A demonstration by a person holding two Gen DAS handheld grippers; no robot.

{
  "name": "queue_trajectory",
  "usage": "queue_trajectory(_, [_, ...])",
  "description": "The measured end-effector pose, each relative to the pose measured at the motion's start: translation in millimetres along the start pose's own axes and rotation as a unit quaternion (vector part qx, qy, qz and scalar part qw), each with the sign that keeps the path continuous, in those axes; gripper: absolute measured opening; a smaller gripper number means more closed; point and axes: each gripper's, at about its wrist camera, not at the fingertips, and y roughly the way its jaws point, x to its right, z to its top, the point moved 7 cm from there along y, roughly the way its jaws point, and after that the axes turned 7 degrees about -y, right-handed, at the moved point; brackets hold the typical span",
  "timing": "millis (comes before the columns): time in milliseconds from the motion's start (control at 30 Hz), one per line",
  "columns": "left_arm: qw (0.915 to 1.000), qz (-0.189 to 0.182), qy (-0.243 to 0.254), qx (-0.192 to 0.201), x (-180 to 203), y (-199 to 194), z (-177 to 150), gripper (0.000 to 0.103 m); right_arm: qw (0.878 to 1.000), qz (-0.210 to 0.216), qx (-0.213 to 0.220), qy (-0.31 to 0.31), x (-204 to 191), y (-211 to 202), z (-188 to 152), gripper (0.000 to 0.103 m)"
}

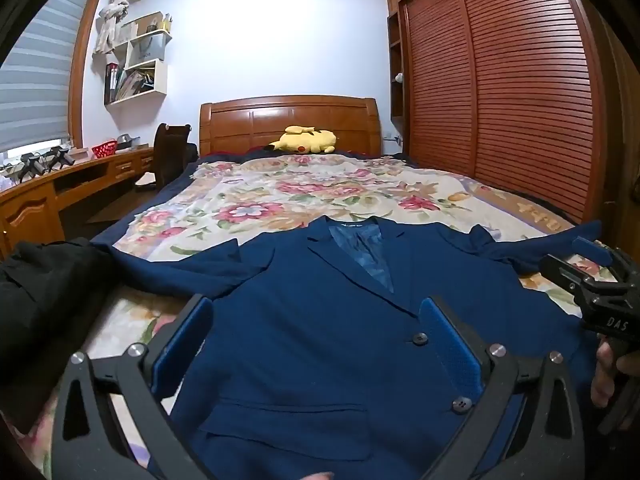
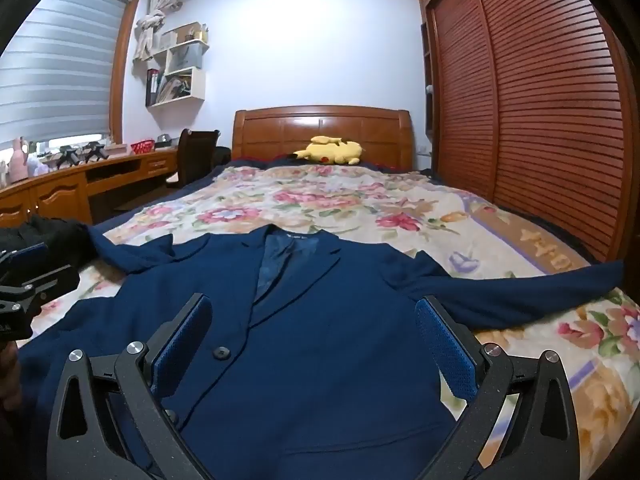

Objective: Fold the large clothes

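The blazer's (image 1: 320, 360) hem runs off the bottom edge in both wrist views, partly behind the hand-held gripper frames. Its sleeve (image 2: 560, 288) is cut by the fisheye rim on the wardrobe side. The collar label (image 1: 351, 221) is too small to read. The right hand-held gripper (image 1: 592, 264) is cropped beside the blazer, jaws unclear.

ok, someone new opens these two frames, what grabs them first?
The navy blazer spread face-up and buttoned across the near end of the floral bedspread, sleeves out to both sides. Next, the yellow Pikachu plush lying at the wooden headboard. Both the left gripper and right gripper hover open over the blazer's front.
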Motion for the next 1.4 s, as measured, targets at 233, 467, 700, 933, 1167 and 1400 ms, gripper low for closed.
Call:
queue_trajectory(233, [0.9999,0.004,0.008,0.006,1,-1,1,0.103,1.000,-0.001,-0.001,-0.001,0,0,0,0.103])
queue_trajectory(467, [0.9999,0.004,0.008,0.006,1,-1,1,0.103,1.000,-0.002,-0.003,0.000,0,1,-1,0.103])
queue_trajectory(700, [0.9999,0.003,0.007,0.008,1,-6,7,0.103,1.000,-0.002,-0.002,0.001,1,0,-1,0.103])
queue_trajectory(933, [0.9998,0.005,0.011,0.013,-3,-8,13,0.103,1.000,-0.002,-0.002,0.000,1,2,-2,0.103])
queue_trajectory(1167, [0.9998,0.007,0.012,0.015,-1,-10,12,0.103,1.000,-0.002,-0.001,0.000,1,3,-2,0.103])
queue_trajectory(1400, [0.9998,0.006,0.011,0.016,-1,-10,11,0.103,1.000,-0.002,-0.001,0.000,1,3,-2,0.103])
